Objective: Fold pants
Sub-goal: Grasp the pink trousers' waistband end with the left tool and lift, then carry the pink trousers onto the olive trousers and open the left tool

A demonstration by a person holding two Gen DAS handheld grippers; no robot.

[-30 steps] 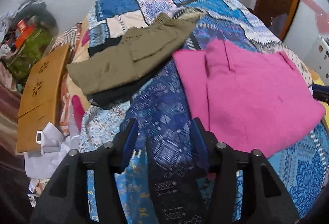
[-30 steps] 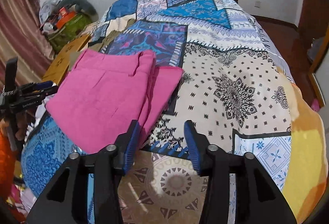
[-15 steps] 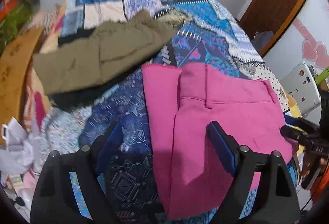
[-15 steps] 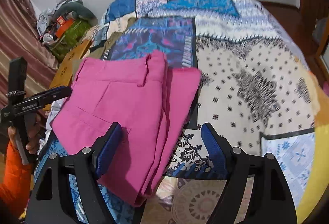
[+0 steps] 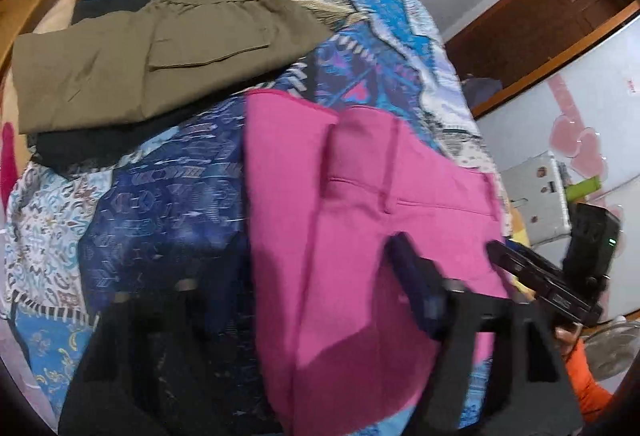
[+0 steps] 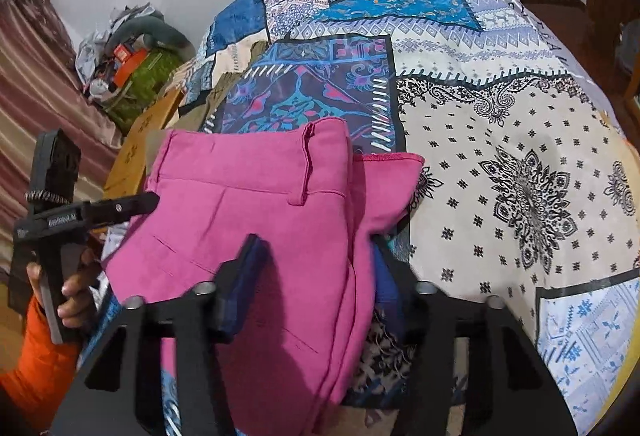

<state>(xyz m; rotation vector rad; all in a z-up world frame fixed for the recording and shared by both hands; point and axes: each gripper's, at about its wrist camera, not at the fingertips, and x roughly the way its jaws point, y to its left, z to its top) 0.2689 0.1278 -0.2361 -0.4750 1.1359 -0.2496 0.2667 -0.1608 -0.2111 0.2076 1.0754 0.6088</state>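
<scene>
Pants lie on bedspread, right of folded trousers

I count one pair of pink pants on the bed, and one pair of olive pants farther back, lying over one dark garment. Two grippers are in view: the left gripper and the right gripper.

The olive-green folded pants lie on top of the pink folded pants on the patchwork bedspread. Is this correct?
No. The olive-green folded pants lie apart from the pink folded pants, farther back on the patchwork bedspread, over a dark garment. Bedspread shows between the two. The left wrist view shows this.
</scene>
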